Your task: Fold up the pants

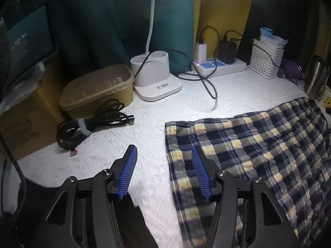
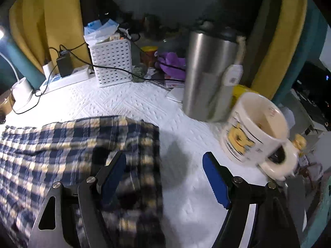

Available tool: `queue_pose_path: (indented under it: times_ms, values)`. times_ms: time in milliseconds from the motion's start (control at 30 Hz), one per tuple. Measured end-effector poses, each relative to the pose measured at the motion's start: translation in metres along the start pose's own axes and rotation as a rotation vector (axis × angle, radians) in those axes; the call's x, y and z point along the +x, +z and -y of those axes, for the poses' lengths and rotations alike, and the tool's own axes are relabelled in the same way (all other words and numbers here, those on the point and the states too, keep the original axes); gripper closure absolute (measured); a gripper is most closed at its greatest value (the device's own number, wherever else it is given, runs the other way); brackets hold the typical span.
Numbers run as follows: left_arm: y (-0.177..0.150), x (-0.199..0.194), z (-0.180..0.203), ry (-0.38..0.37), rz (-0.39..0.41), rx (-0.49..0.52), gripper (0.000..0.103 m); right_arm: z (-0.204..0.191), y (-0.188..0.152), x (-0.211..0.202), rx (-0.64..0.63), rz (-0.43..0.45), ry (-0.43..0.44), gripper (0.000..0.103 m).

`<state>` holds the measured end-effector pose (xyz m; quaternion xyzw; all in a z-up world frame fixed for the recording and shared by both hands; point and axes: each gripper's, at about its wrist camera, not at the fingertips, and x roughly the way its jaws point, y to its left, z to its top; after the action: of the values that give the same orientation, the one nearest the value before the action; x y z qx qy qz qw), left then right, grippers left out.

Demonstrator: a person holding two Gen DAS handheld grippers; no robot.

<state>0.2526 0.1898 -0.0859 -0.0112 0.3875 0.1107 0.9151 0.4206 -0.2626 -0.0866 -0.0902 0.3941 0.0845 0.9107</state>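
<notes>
A: Where are the plaid pants [image 1: 258, 144] lying?
B: Flat on the white cloth [image 2: 134, 101].
A: Grippers?
B: Left gripper [image 1: 164, 155] and right gripper [image 2: 165, 163] are both gaping apart, gripping nothing

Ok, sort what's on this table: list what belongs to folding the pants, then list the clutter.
For the job: plaid pants, left gripper, right gripper.

Clutter: steel tumbler, mug, white basket, power strip, lamp base, coiled cable, tan container.
</notes>
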Motion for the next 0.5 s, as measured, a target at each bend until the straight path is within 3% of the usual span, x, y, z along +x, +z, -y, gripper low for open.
queue_pose_path:
  times_ms: [233, 500]
  values:
    - [-0.023, -0.049, 0.028, -0.043, 0.075, 0.029, 0.047, 0.013, -0.041, -0.043, 0.002, 0.014, 0.003, 0.025]
    - [-0.047, -0.084, 0.064, -0.121, 0.097, 0.061, 0.043, 0.025, -0.086, -0.078, 0.001, 0.018, 0.01, 0.024]
